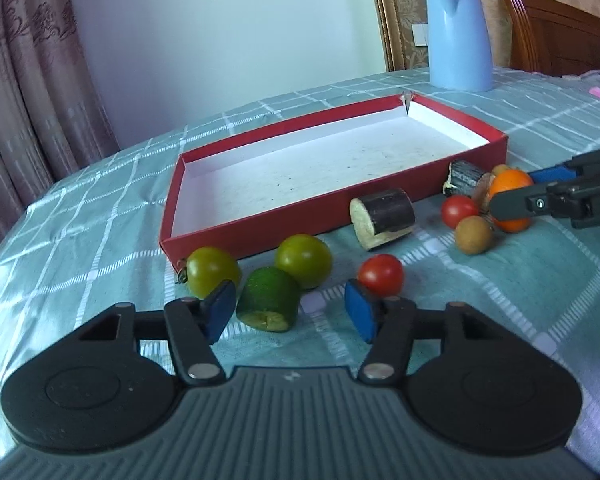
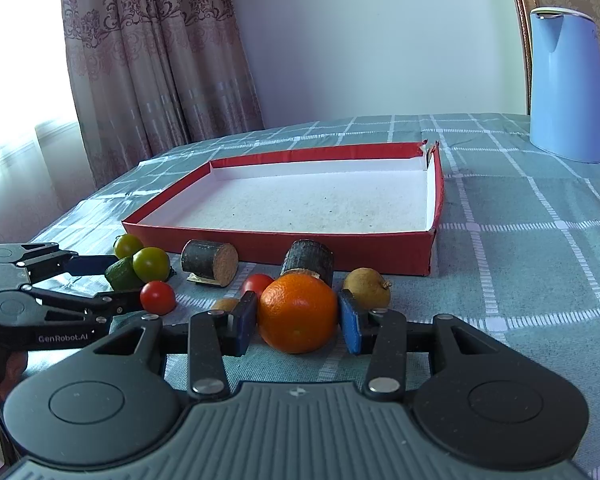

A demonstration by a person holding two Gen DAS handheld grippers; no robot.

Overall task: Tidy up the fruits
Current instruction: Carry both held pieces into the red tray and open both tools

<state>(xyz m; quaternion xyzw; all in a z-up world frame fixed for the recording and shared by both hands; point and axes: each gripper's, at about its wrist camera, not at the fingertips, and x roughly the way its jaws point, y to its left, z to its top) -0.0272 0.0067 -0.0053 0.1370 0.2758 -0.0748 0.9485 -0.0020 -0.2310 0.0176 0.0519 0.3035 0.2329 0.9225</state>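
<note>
In the right wrist view my right gripper point(image 2: 298, 316) is shut on an orange point(image 2: 298, 312), a blue pad pressed to each side; the orange point(image 1: 510, 188) rests on the cloth. My left gripper point(image 1: 289, 300) stands open around a cut green lime piece point(image 1: 268, 304): the left pad is at its side, and a gap separates it from the right pad. A red cherry tomato point(image 1: 381, 275) lies just beyond the right pad. Two green tomatoes point(image 1: 212, 270) point(image 1: 304, 260) sit behind the lime. The red tray point(image 1: 260, 216) with a white floor holds no fruit.
Two dark eggplant chunks point(image 2: 210, 260) point(image 2: 308, 262), a second red tomato point(image 2: 258, 282) and brown round fruits point(image 2: 367, 287) point(image 2: 226, 304) lie along the tray's front wall point(image 2: 300, 242). A blue kettle point(image 2: 566, 84) stands at the back right. Curtains hang at the left.
</note>
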